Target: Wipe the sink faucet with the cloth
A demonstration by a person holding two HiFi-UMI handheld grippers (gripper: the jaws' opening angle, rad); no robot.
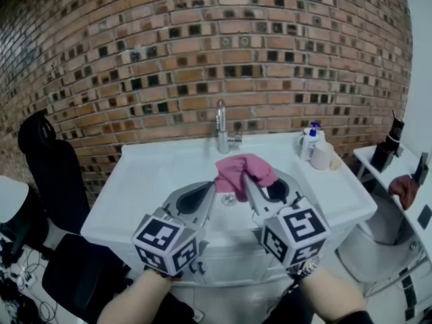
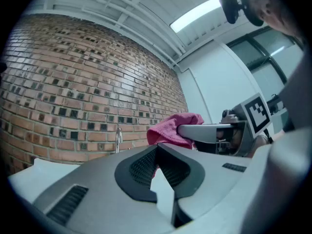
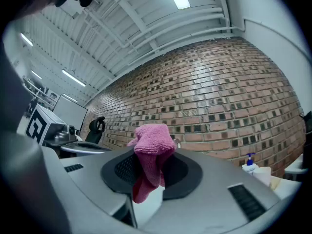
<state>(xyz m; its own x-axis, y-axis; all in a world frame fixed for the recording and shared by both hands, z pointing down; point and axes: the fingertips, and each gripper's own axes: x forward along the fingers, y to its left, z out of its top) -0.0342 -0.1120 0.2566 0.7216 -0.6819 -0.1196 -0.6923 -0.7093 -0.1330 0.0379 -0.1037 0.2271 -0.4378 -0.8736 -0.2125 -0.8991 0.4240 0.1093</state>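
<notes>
From here I see both grippers held side by side over the front edge of the white sink unit, pointing toward the brick wall behind it. The right gripper has the pink cloth: its jaws stand partly apart with the fabric bunched and pinched between the pads, a rounded wad poking out beyond the tips and a darker fold hanging down between them. The left gripper is closed, its two tips meeting with nothing between them. The cloth sits up in the air over the front half of the sink unit, in front of the faucet and clear of it. The faucet stands upright at the middle of the back edge, against the wall. The cloth's left edge droops close to the left gripper's tip; I think the two are just apart, but the head view is too coarse to be sure. At the back right corner of the sink unit stand a pump bottle with a blue top and a pale cup just beside it. A black chair stands off the left edge of the sink unit
</notes>
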